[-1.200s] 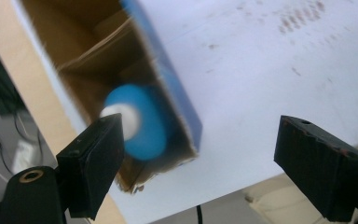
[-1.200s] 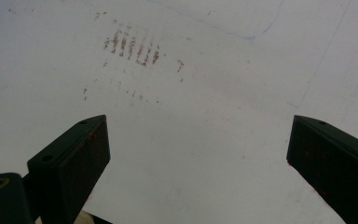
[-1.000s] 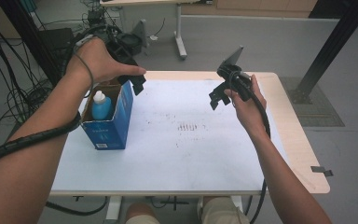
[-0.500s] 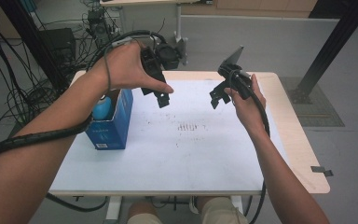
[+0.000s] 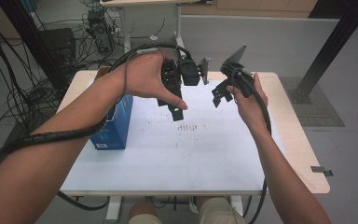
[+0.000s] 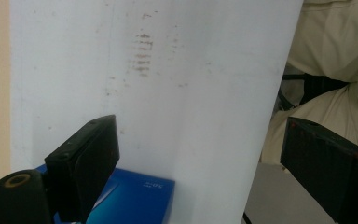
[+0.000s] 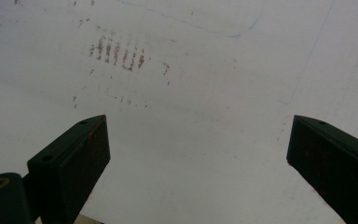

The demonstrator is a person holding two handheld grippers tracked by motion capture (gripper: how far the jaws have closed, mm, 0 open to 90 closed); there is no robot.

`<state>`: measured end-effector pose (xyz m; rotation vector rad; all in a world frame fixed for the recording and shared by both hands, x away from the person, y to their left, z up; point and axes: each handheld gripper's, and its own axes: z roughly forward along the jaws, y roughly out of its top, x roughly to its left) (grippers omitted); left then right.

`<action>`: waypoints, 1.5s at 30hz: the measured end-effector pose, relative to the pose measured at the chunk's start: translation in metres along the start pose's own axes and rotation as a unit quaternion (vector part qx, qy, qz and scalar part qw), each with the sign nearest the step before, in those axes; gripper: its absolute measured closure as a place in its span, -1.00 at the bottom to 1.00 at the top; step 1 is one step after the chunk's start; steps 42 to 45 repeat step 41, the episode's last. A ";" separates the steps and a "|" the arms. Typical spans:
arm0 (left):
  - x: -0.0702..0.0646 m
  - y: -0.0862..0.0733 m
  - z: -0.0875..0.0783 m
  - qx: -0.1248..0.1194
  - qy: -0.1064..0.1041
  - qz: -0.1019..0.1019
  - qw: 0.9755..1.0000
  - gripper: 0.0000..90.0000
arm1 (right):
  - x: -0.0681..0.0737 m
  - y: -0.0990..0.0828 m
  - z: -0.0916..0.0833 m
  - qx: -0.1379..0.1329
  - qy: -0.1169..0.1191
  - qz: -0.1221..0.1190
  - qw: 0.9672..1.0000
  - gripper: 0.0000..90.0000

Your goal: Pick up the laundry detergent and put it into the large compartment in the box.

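Both sets of tongs were spread wide with nothing between them: the left gripper [image 5: 177, 100] had its jaws apart over the white sheet, and its own view showed bare paper in the gap; the right gripper [image 5: 220, 95] likewise hung with jaws apart, only the marked sheet below it in the right gripper view. The left one hovered above the middle of the bench toward its far edge, the right one just beside it, the two near each other but not touching. The blue box [image 5: 114, 126] stood by the bench's left edge, well apart from both tongs, its corner showing low in the left gripper view [image 6: 135, 198]; what it held could not be made out from here. By my read, whatever went into that box was already in, and neither gripper had a next thing to pinch; the white table [image 5: 214, 163] carried nothing else but smudges [image 5: 190, 127], so little seemed left. The left hand [image 5: 147, 77] came in from the left, forearm stretched across over the box, wrist bent, jaws aimed down at the sheet. The right hand [image 5: 249, 105] rose from the near edge, gripper tilted forward and down.
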<state>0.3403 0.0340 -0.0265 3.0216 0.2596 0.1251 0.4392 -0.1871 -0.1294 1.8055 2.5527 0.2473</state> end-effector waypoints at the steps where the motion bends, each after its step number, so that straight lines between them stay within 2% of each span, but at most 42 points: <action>1: 0.000 0.000 0.000 0.001 -0.001 -0.001 1.000 -0.74 | 0.000 0.000 0.000 0.000 0.000 0.000 1.000 -0.88; 12: -0.004 0.000 0.002 -0.002 -0.001 0.015 1.000 -0.74 | 0.006 0.003 0.000 0.002 -0.002 -0.003 1.000 -0.88; 21: -0.004 0.000 0.005 0.000 -0.003 0.014 1.000 -0.74 | 0.008 0.005 0.004 0.006 -0.002 -0.005 1.000 -0.88; 45: -0.004 0.002 0.003 -0.004 -0.003 0.018 1.000 -0.74 | 0.008 0.003 0.002 0.004 -0.003 -0.006 1.000 -0.88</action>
